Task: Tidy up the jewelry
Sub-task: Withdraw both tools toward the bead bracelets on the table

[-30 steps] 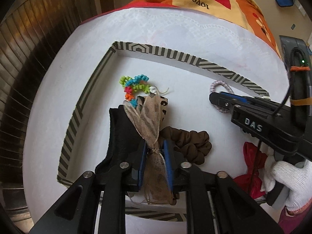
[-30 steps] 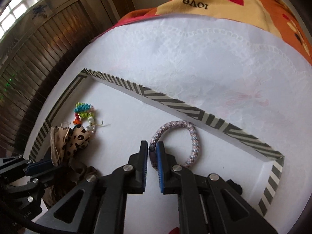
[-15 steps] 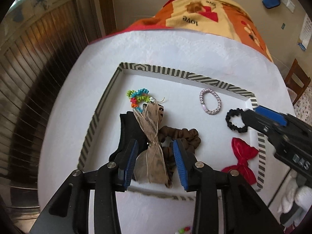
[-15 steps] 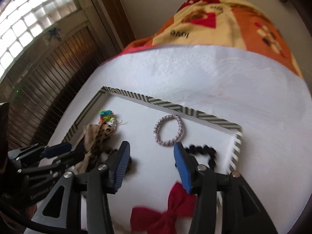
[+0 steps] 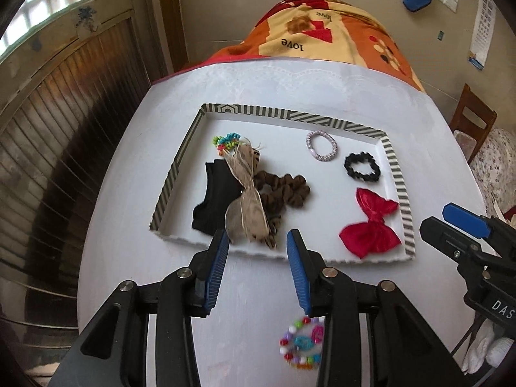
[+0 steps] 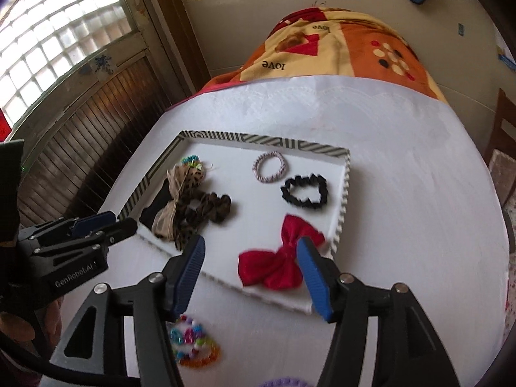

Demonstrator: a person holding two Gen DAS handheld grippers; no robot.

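Observation:
A striped-rim tray (image 5: pixel 400 187) on the white table holds a beige bow (image 5: pixel 248 206), a brown scrunchie (image 5: pixel 290 187), a black cloth piece (image 5: pixel 216 193), a small bead bracelet (image 5: pixel 227 143), a pink braided bracelet (image 5: pixel 335 148), a black scrunchie (image 5: pixel 350 164) and a red bow (image 5: pixel 371 229). My left gripper (image 5: pixel 257 238) hovers open above the tray's near edge, with nothing between its pads. My right gripper (image 6: pixel 251 245) hangs over the red bow (image 6: pixel 277 264); its jaws are opening and hold nothing. A colourful bead bracelet (image 5: pixel 301 343) lies on the table under the grippers.
An orange patterned blanket (image 5: pixel 322 38) covers the table's far end. A wooden chair (image 5: pixel 467 119) stands at the right and dark wooden shutters (image 5: pixel 64 113) at the left. A purple item (image 6: pixel 283 382) shows at the near edge in the right wrist view.
The left gripper let go of the beige bow and the right gripper let go of the pink bracelet. Both opened and pulled back and up from the tray.

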